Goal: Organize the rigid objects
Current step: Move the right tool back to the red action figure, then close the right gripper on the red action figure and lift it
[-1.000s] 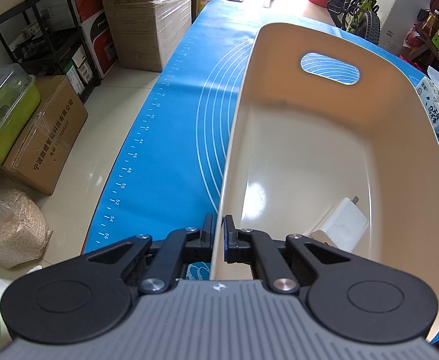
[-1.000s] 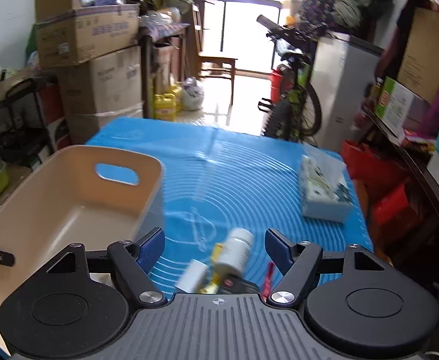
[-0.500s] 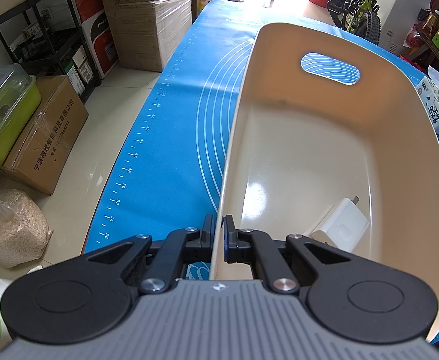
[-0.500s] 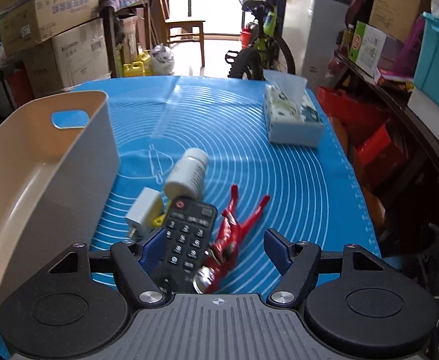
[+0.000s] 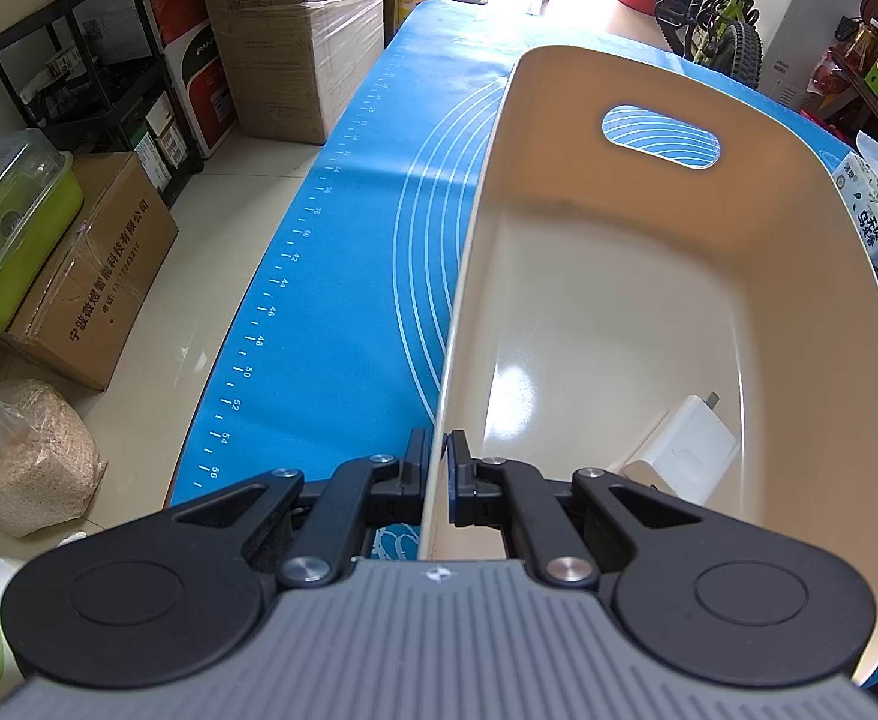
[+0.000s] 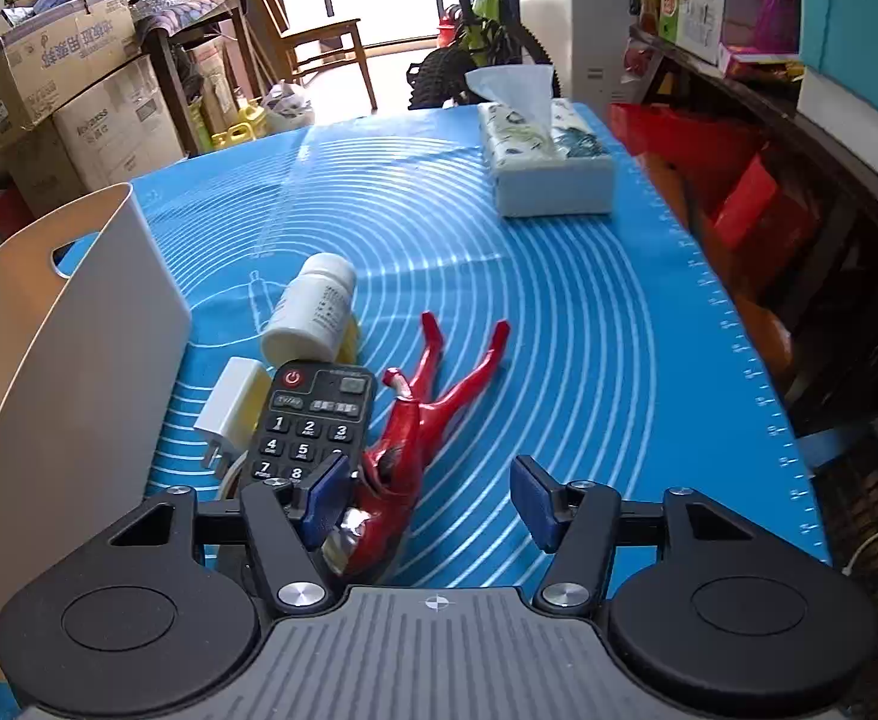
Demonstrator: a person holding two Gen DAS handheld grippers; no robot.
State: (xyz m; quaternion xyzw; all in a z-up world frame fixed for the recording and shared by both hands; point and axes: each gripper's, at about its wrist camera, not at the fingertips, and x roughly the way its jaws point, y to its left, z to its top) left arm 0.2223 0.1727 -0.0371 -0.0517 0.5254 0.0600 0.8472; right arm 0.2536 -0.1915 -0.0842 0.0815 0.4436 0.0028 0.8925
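Cream bin [image 5: 649, 312] rim pinched by L tongs [image 5: 436, 468] to steady it; R tongs [image 6: 433, 498], nothing gripped, closing round red figure [image 6: 415, 420].

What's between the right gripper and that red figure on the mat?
Nothing visible. The right gripper is closing around the red figure, whose head end lies between its pads. The black remote lies against the figure's left side, crowding the left pad.

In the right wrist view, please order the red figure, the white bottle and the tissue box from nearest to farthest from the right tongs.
1. Red figure: lying between the closing right tongs, not yet pressed.
2. White bottle: on its side, mid-mat, left.
3. Tissue box: far end, right.
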